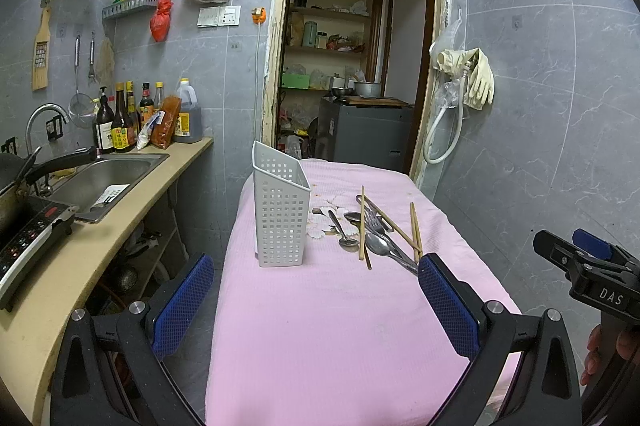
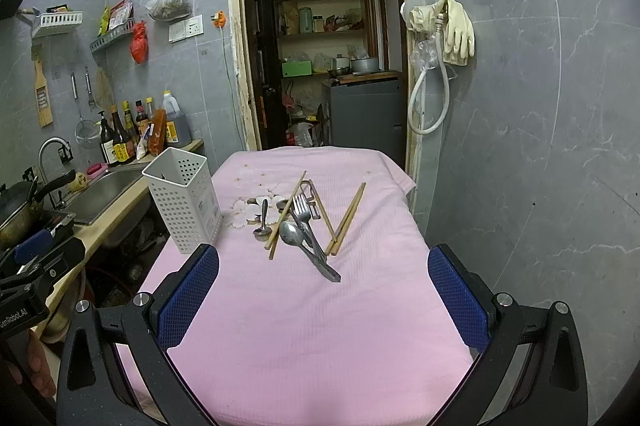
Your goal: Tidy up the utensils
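Note:
A white perforated utensil holder (image 1: 282,214) (image 2: 183,199) stands upright on the pink-clothed table (image 1: 320,326) (image 2: 320,326), at its left side. To its right lies a loose pile of utensils: metal spoons (image 1: 378,246) (image 2: 291,234), a fork (image 2: 302,209), a small spoon (image 1: 340,228) (image 2: 263,222) and several wooden chopsticks (image 1: 362,226) (image 2: 347,220). My left gripper (image 1: 316,278) hangs open over the near table, nothing between its blue pads. My right gripper (image 2: 324,266) is open too, short of the pile; it also shows at the right edge (image 1: 588,262).
A counter (image 1: 100,238) runs along the left with a sink (image 1: 104,181), an induction cooker (image 1: 28,238), a pan and sauce bottles (image 1: 120,121). A doorway (image 1: 356,65) opens beyond the table's far end. The tiled wall (image 1: 540,145) stands close on the right, with gloves and a hose.

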`<state>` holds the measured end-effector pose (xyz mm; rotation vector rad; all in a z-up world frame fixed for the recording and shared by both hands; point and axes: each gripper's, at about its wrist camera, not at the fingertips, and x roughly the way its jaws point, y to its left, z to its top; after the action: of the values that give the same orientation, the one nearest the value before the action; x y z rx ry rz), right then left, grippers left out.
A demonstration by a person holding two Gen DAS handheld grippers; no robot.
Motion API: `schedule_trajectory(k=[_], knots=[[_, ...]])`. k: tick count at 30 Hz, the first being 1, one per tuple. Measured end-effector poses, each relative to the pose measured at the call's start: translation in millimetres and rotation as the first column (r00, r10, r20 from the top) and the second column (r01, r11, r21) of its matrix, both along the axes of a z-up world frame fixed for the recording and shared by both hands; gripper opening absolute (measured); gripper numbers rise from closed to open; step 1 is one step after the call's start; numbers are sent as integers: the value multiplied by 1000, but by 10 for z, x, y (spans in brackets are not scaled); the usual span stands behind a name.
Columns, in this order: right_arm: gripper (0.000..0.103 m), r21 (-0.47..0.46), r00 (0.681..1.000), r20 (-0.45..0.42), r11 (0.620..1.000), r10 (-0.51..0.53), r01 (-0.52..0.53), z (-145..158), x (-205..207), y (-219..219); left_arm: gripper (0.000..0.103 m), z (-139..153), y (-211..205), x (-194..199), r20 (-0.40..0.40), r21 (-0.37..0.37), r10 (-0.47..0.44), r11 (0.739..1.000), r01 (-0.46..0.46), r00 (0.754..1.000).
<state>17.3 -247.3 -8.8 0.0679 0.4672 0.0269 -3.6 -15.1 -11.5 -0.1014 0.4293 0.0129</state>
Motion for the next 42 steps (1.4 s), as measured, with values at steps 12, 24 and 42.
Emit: schedule_trajectory(k=[12,24,42], knots=[[102,2,1000,-10,1000,-3,3,-72,64,31,103,-59,9,105,-9,-3,-8,1000,8,1000],[102,2,1000,-12,1000,-23,23,-33,107,1,103,-9,1,243,-10,-5,-33,999,33,999],[102,-61,998,42,997,-48,50,194,985,-350,103,161,-380,1308,43,48,-101,994,99,994]])
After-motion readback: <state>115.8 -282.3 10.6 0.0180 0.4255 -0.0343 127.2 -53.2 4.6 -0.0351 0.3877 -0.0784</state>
